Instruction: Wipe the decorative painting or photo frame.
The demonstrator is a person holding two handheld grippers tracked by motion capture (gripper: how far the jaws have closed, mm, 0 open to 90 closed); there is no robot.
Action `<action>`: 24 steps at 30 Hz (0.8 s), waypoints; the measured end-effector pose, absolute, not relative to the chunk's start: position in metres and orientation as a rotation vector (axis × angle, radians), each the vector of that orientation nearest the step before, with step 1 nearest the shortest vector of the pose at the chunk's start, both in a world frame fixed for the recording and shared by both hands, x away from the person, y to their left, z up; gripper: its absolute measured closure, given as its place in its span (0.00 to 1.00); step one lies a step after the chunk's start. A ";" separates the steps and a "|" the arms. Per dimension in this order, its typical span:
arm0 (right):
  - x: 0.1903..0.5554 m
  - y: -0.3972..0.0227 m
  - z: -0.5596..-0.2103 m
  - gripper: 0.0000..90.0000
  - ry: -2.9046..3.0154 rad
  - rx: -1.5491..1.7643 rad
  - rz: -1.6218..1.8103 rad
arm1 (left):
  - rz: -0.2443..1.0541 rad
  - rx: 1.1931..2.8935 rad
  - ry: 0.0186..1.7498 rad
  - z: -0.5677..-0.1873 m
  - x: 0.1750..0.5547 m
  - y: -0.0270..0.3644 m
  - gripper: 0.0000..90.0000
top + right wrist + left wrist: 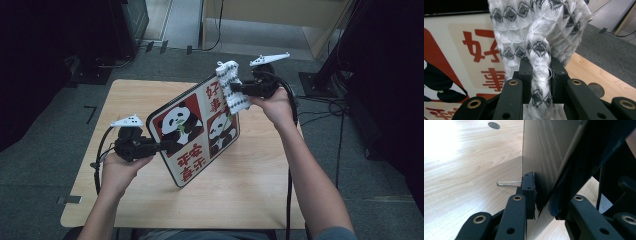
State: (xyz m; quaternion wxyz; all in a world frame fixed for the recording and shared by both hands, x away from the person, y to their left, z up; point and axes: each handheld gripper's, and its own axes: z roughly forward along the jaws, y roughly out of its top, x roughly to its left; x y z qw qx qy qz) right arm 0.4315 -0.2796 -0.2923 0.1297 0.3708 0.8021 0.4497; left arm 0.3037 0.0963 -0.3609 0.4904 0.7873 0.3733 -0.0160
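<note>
A rectangular board (200, 130) printed with pandas and red characters stands tilted on one long edge on the wooden table (150, 200). My left gripper (167, 146) is shut on its near left edge; the left gripper view has the jaws clamped over the thin edge of the board (544, 150), with my left gripper (541, 195) low in the picture. My right gripper (239, 90) is shut on a white knitted cloth (231, 85) with black diamonds, which lies against the board's upper right corner. In the right gripper view the cloth (536, 25) bunches up out of my right gripper (539, 67) in front of the printed board (461, 50).
The table has a round cable hole (596, 90) near its right edge. Grey carpet (60, 120) surrounds the table. Dark furniture (75, 35) stands at the back left, a black stand with cables (325, 75) at the right, and a pale wooden cabinet (280, 15) behind.
</note>
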 end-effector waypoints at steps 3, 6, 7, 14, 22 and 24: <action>0.431 -0.279 -0.295 0.85 2.337 1.078 1.294 | -0.040 1.912 0.906 -0.361 0.304 0.096 0.86; 0.430 -0.280 -0.299 0.85 2.345 1.086 1.281 | -0.040 1.912 0.907 -0.361 0.304 0.096 0.86; 0.430 -0.280 -0.301 0.85 2.350 1.086 1.275 | -0.039 1.911 0.907 -0.361 0.303 0.096 0.86; 0.429 -0.281 -0.309 0.85 2.363 1.089 1.262 | -0.040 1.910 0.905 -0.361 0.303 0.097 0.86; 0.427 -0.282 -0.315 0.85 2.369 1.101 1.269 | -0.040 1.911 0.903 -0.362 0.304 0.097 0.86; 0.427 -0.283 -0.317 0.85 2.369 1.094 1.267 | -0.041 1.910 0.903 -0.362 0.304 0.097 0.86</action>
